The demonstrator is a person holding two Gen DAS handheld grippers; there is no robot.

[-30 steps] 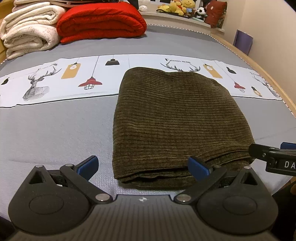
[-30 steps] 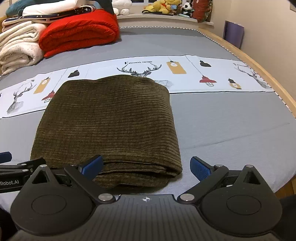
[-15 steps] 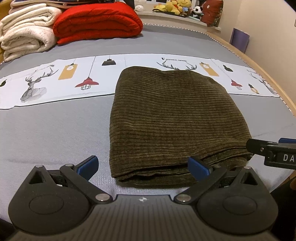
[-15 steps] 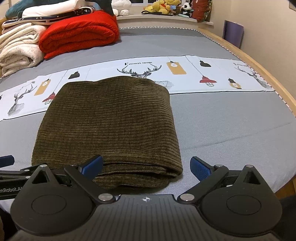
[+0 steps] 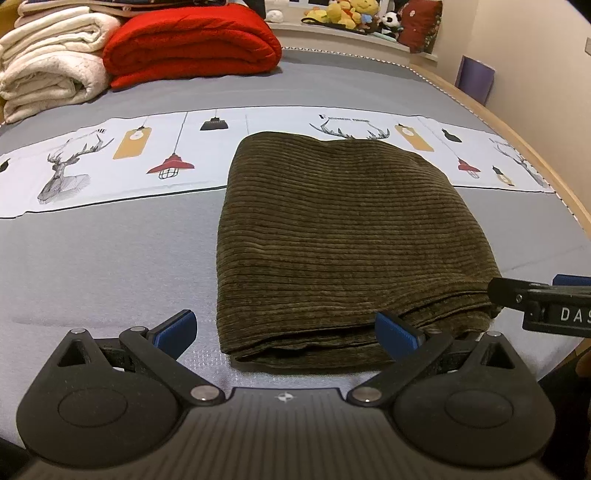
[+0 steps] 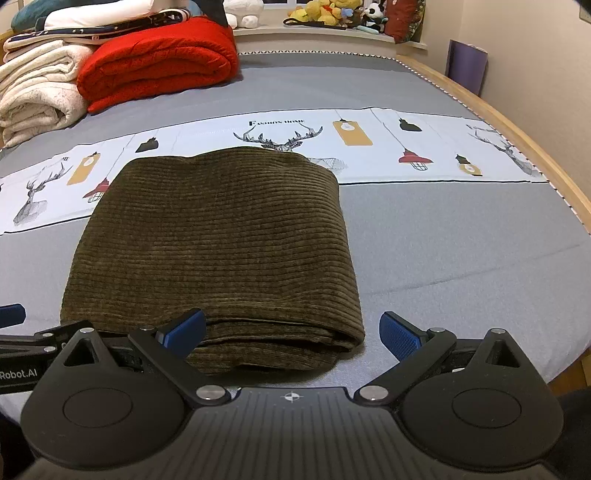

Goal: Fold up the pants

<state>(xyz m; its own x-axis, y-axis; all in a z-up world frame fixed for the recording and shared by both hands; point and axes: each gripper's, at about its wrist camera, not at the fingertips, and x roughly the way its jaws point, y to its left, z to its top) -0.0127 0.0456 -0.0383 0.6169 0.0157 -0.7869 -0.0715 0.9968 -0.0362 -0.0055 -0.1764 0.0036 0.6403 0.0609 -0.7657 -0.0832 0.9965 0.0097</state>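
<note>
Dark olive corduroy pants (image 5: 340,236) lie folded into a thick rectangle on the grey bed; the right wrist view shows the same pants (image 6: 218,251) with their stacked layers facing me. My left gripper (image 5: 286,330) is open just short of the near left corner of the fold, holding nothing. My right gripper (image 6: 291,332) is open at the near right corner, also holding nothing. The right gripper's finger (image 5: 535,299) pokes in from the right edge of the left wrist view, beside the pants' near right corner.
A red quilt (image 5: 192,44) and cream blankets (image 5: 48,62) are stacked at the head of the bed. A white printed band (image 6: 424,147) crosses the sheet behind the pants. The wooden bed edge (image 6: 524,144) curves along the right, with plush toys (image 6: 332,11) on a ledge.
Both grippers have drawn back and risen slightly from the near edge of the folded pants. The pants lie still.
</note>
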